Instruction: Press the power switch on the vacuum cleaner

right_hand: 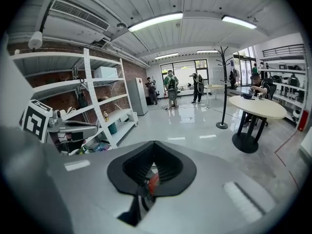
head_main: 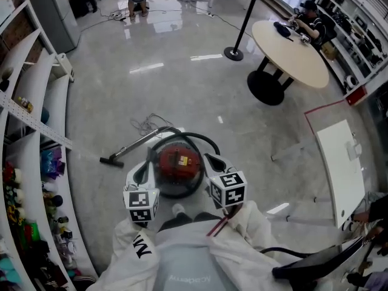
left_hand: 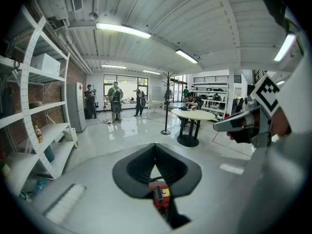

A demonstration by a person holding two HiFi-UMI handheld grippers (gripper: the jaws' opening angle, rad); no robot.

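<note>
1 vacuum cleaner (head_main: 179,164): round red canister w/ black rim and yellow label on top, sitting on glossy grey floor (head_main: 182,90). 1 black hose (head_main: 197,137) arcs behind the vac. 1 grey wand (head_main: 138,143) w/ dark floor nozzle lies to vac's left. 2 tools, left tool (left_hand: 155,146) and right tool (right_hand: 154,143), flank the vac; both have jaws pressed together, nothing pinched.

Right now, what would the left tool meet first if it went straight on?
Nothing near, it seems: the left tool points about level, above the vacuum cleaner, out over open floor. Depth is unclear.
</note>
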